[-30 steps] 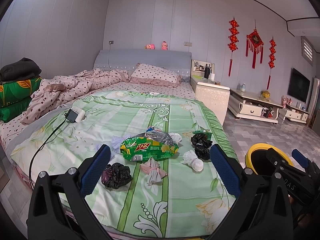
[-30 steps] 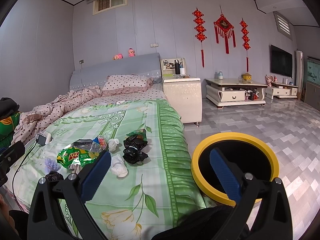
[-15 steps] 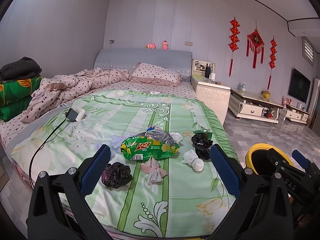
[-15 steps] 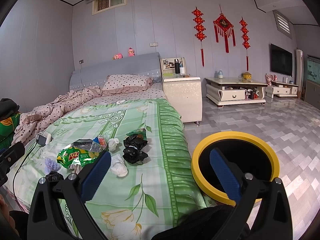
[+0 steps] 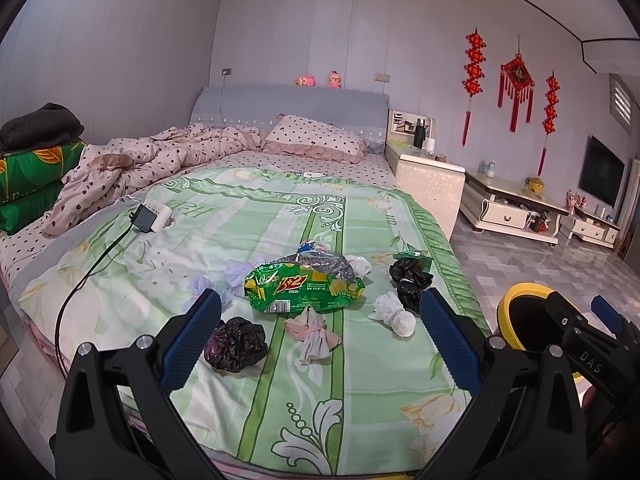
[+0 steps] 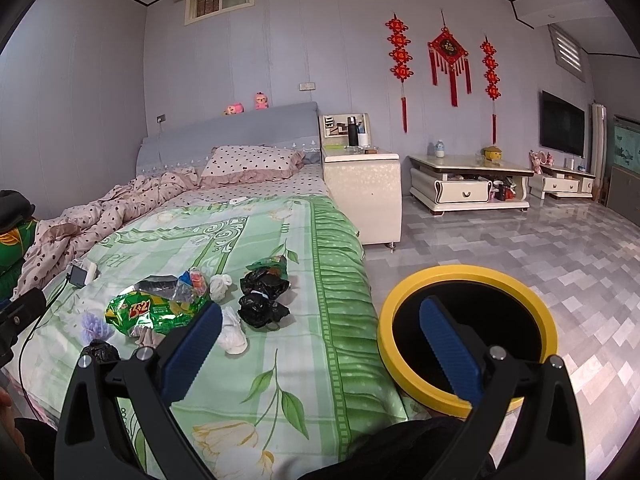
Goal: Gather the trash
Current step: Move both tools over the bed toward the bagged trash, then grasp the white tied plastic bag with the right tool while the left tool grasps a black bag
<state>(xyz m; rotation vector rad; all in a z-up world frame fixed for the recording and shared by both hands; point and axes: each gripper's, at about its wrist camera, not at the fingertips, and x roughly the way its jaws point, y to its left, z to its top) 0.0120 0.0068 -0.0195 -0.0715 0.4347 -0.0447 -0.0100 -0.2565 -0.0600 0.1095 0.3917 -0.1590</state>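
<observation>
The left tool (image 5: 320,336) hangs over the foot of the bed (image 5: 360,412), its blue pads spread wide with nothing between them. The right tool (image 6: 320,344) is equally wide open and empty, one pad over the bed's edge and the other in front of the yellow-rimmed bin (image 6: 548,324), which stands on the tiled floor just beside the bed's right side.

Taking the green snack bag (image 5: 304,288) as the landmark: it lies crumpled near the middle of the green floral bedspread. Nearest the left tool, in front of the bag and to its left, sits a knotted black plastic bag (image 5: 236,344). Directly in front of the snack bag lies a pink and grey wad tied with a band (image 5: 314,334). To its right and slightly nearer is a white wad (image 5: 394,314), and just beyond that a pair of black plastic bags (image 5: 410,276) close to the bed's right edge. A pale purple tuft (image 5: 236,272) lies at the snack bag's left, and a crushed clear bottle (image 5: 326,260) touches its far side, with a small white wad (image 5: 360,266) beside that.

Farther back and left of the snack bag, a charger with a black cable (image 5: 150,216) rests on the spread. Beyond it are the dotted quilt (image 5: 152,160) and pillow (image 5: 316,138).
</observation>
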